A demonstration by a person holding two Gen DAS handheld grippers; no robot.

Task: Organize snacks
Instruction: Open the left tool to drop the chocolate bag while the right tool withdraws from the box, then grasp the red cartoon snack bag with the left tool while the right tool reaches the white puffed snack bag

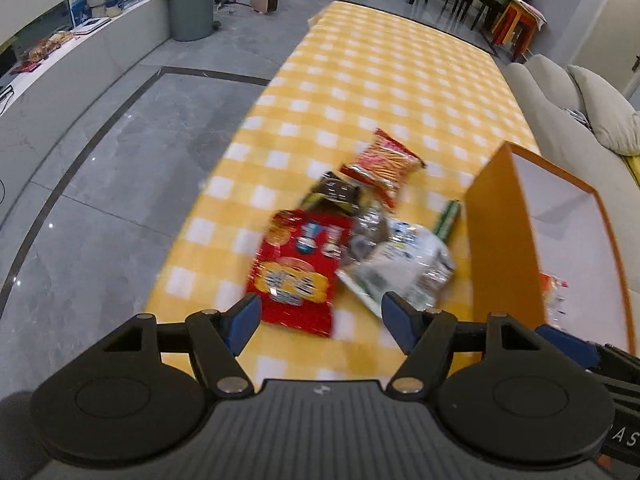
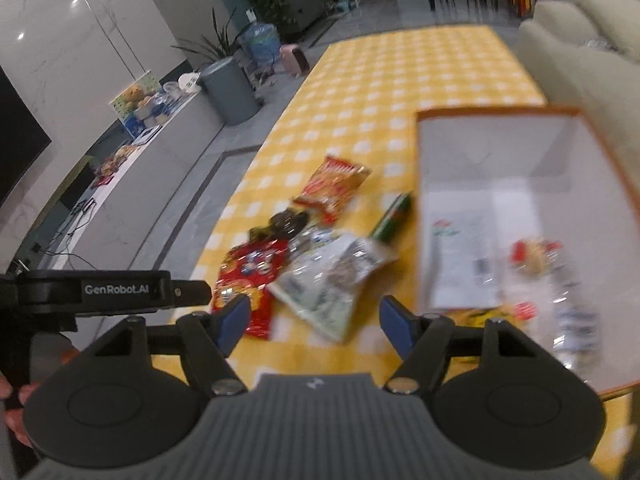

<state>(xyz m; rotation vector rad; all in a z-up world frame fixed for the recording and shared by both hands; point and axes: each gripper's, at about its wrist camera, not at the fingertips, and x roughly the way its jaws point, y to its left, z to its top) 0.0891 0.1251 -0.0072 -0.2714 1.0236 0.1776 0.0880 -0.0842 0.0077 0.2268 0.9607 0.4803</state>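
Several snack packs lie in a heap on the yellow checked tablecloth (image 1: 380, 80): a big red pack (image 1: 298, 268), a white-green pack (image 1: 400, 268), a dark pack (image 1: 336, 194), a red-orange pack (image 1: 382, 166) and a green stick pack (image 1: 448, 220). An orange box (image 1: 500, 236) with a white inside stands right of them. My left gripper (image 1: 320, 314) is open and empty just short of the red pack. My right gripper (image 2: 314, 322) is open and empty over the white-green pack (image 2: 332, 284). The box (image 2: 472, 140) holds several snacks (image 2: 536, 256). Both views are blurred.
The left gripper's body (image 2: 112, 290) shows at the left of the right wrist view. A sofa (image 1: 580, 120) runs along the table's right side. A grey bin (image 1: 190, 4) and a low counter (image 1: 80, 60) stand across the floor to the left.
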